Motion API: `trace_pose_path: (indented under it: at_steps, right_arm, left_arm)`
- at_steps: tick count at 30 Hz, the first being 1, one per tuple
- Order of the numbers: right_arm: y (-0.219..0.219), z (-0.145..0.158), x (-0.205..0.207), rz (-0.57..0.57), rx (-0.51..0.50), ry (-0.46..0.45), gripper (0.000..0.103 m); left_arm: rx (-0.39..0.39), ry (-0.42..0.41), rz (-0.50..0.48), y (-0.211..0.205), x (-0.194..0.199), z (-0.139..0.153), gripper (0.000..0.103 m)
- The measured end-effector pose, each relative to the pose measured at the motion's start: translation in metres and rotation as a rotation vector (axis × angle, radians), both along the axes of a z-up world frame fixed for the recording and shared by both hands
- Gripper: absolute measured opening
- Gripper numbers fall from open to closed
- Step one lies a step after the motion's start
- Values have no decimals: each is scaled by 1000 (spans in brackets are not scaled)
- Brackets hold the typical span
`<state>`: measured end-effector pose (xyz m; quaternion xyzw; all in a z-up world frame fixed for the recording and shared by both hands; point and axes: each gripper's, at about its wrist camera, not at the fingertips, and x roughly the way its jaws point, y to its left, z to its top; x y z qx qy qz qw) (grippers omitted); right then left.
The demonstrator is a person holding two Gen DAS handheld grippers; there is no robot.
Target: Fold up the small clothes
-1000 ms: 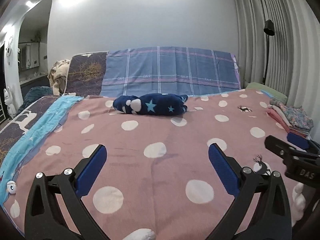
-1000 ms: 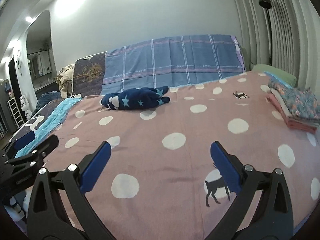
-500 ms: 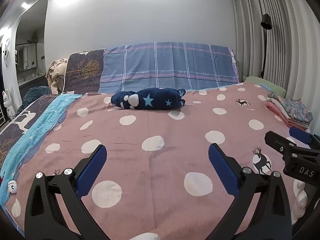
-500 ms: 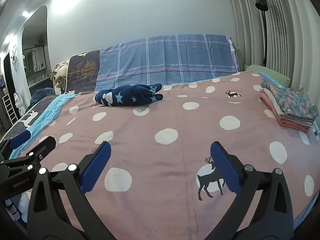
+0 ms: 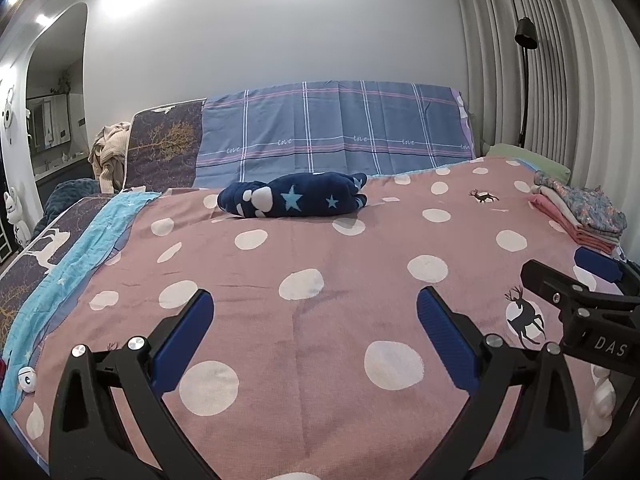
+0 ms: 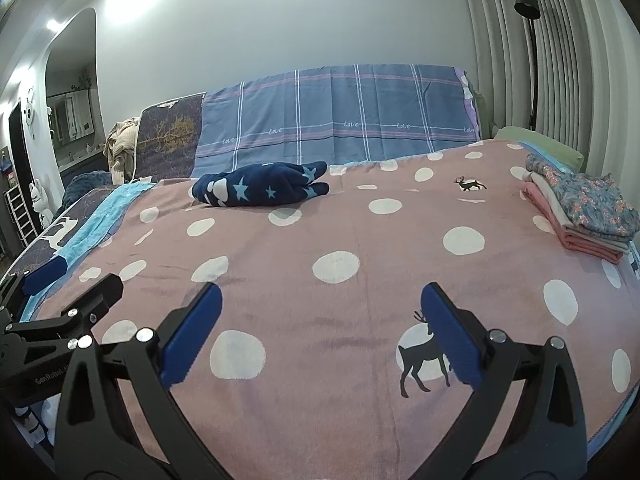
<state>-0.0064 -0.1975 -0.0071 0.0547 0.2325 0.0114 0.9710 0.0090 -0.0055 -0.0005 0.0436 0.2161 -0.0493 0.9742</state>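
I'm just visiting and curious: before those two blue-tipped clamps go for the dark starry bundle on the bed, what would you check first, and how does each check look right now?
1. Left gripper open and holding nothing: ok.
2. Right gripper open and holding nothing: ok.
3. Navy blue fleece garment with stars in view, lying at the far side of the pink polka-dot bedspread: ok.
4. Bedspread between grippers and garment free of objects: ok.
5. Garment already folded: cannot tell, it looks bunched.
6. Stack of folded pink and floral clothes apart from the garment, at the right edge: ok.
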Motion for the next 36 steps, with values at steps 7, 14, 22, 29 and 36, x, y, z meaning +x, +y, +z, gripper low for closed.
trace_pose_path:
  at_steps: [7, 14, 22, 29, 36]
  right_arm:
    - [2, -2, 0, 8, -1, 8, 101]
    - [2, -3, 1, 8, -3, 13, 101]
    - [4, -6, 2, 12, -6, 22, 101]
    - [6, -6, 3, 16, -9, 24, 101]
    - [6, -6, 3, 17, -8, 25, 101]
  left_arm:
    - [9, 0, -7, -5, -1, -1, 102]
    - [18, 8, -14, -7, 0, -4, 102]
    - [15, 18, -14, -6, 2, -5, 102]
    - [13, 22, -14, -5, 4, -6, 102]
    - [11, 28, -10, -3, 5, -8, 102]
